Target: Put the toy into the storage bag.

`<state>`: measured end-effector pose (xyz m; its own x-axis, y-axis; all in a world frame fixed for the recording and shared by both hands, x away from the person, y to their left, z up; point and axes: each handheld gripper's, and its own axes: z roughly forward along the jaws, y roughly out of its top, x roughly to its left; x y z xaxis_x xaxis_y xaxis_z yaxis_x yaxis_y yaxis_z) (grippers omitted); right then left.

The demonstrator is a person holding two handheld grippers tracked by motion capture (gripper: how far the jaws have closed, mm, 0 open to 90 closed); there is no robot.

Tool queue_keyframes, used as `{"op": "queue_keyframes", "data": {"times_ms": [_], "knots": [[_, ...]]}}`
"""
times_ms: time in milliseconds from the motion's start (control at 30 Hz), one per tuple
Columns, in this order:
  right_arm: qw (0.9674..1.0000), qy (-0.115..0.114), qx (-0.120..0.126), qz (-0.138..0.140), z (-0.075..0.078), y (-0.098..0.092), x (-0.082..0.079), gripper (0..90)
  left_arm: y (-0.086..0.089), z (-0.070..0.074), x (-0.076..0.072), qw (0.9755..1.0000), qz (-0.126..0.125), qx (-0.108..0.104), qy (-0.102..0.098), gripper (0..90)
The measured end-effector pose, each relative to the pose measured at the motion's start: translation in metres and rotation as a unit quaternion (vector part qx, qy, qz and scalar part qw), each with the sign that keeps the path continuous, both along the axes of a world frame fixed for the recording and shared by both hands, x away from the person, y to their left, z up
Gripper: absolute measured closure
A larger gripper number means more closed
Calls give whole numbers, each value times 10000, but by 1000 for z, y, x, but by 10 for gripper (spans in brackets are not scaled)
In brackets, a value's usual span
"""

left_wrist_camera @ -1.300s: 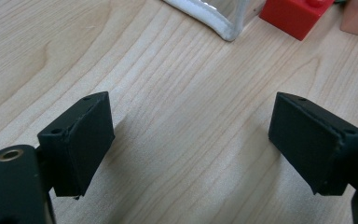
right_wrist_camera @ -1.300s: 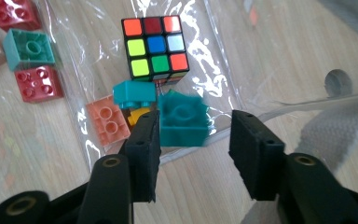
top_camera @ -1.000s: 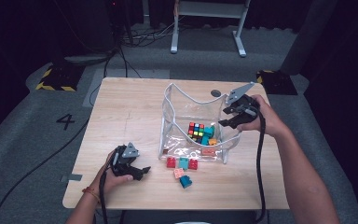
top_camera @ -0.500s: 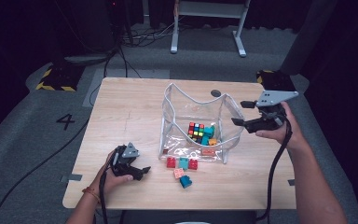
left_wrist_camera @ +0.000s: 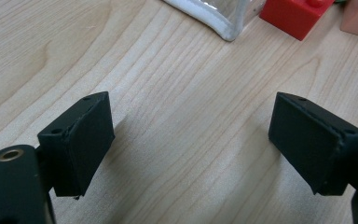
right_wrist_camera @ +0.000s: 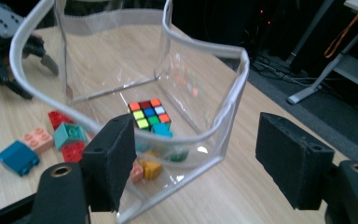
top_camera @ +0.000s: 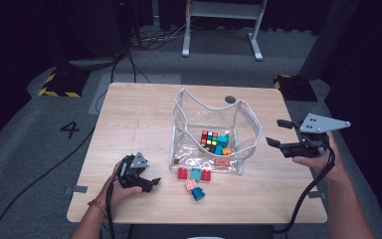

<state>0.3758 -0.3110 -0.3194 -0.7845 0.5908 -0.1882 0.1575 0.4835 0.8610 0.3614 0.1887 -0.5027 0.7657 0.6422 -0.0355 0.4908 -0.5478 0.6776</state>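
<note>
Clear plastic bag [top_camera: 214, 130] stands open for loading; right gripper [top_camera: 278, 134] jaws just opened, empty, beside it. Left gripper [top_camera: 151, 183] parted, empty, near loose bricks [top_camera: 195, 175].

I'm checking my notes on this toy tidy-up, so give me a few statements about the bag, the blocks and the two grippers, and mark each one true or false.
1. The puzzle cube lies inside the clear bag. True.
2. The right gripper grips the bag's rim. False: its jaws stand open, apart from the bag.
3. The left gripper holds a red block. False: only bare table lies between its jaws.
4. The dark teal block lies on the table outside the bag. True.
</note>
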Motion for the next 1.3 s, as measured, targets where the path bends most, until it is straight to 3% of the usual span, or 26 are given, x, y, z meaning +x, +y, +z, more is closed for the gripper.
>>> {"op": "queue_keyframes", "data": {"times_ms": [400,600,767,967,1033,1200,1300], "knots": [[9989,445,25,129,-63,3,-21,318,0,0,0,10000,-2,-1,-10,141],[9971,663,-29,376,-87,14,-34,332,0,0,0,10000,-9,-3,-11,142],[9947,816,110,622,-105,27,-41,343,0,0,0,10000,-10,-3,-16,141],[9920,972,26,807,-132,50,-39,366,0,0,0,10000,-1,-10,-10,141],[9897,1137,-1,875,-141,59,-36,381,0,0,0,10000,-11,1,-20,141],[9872,1186,-71,1061,-155,81,-28,391,0,0,0,10000,-12,-3,-17,142],[9863,1312,-196,983,-162,96,-24,394,0,0,0,10000,-11,0,-13,142]]}}
